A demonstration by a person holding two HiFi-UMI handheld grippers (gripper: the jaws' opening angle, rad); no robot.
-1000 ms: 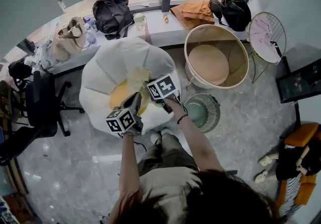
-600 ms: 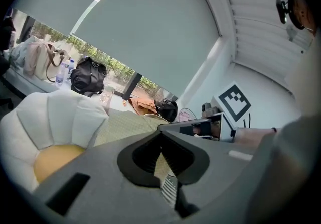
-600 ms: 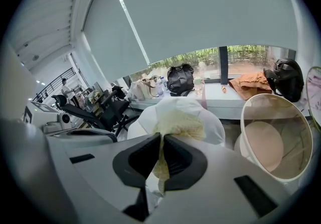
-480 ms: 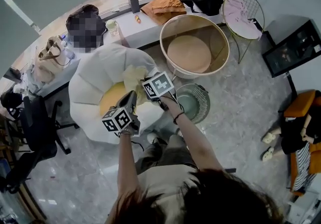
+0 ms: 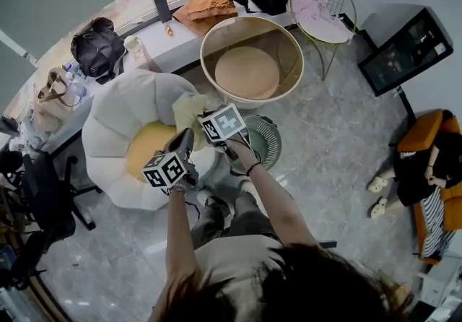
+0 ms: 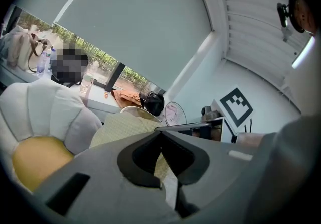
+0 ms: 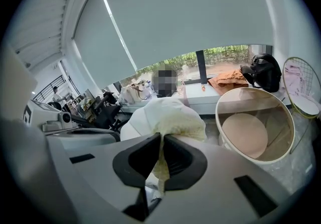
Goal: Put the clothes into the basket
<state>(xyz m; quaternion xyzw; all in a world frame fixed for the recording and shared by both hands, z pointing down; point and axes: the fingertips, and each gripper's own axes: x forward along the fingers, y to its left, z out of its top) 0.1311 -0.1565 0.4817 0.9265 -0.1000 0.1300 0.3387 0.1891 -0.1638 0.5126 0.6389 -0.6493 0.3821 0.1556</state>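
Note:
A pale yellow garment (image 5: 189, 107) hangs between my two grippers, above the right edge of a white shell-shaped chair (image 5: 115, 122). My left gripper (image 5: 185, 140) is shut on the garment (image 6: 125, 127), with cloth pinched in its jaws. My right gripper (image 5: 202, 115) is also shut on it, and the fabric (image 7: 175, 120) bunches just past the closed jaws. The round cream basket (image 5: 211, 37) stands open on the floor beyond and to the right, apart from both grippers. In the right gripper view the basket (image 7: 235, 105) lies ahead to the right, with only its flat bottom showing inside.
A round floor fan (image 5: 268, 141) sits below the grippers, between chair and basket. A yellow cushion (image 5: 146, 149) lies on the chair seat. Bags (image 5: 97, 46) and an orange cloth (image 5: 206, 4) rest on the window ledge. A wire chair (image 5: 323, 3) stands to the basket's right.
Both grippers have carried the garment from over the chair's yellow cushion to the chair's right edge, nearer the basket. The head view has swung right.

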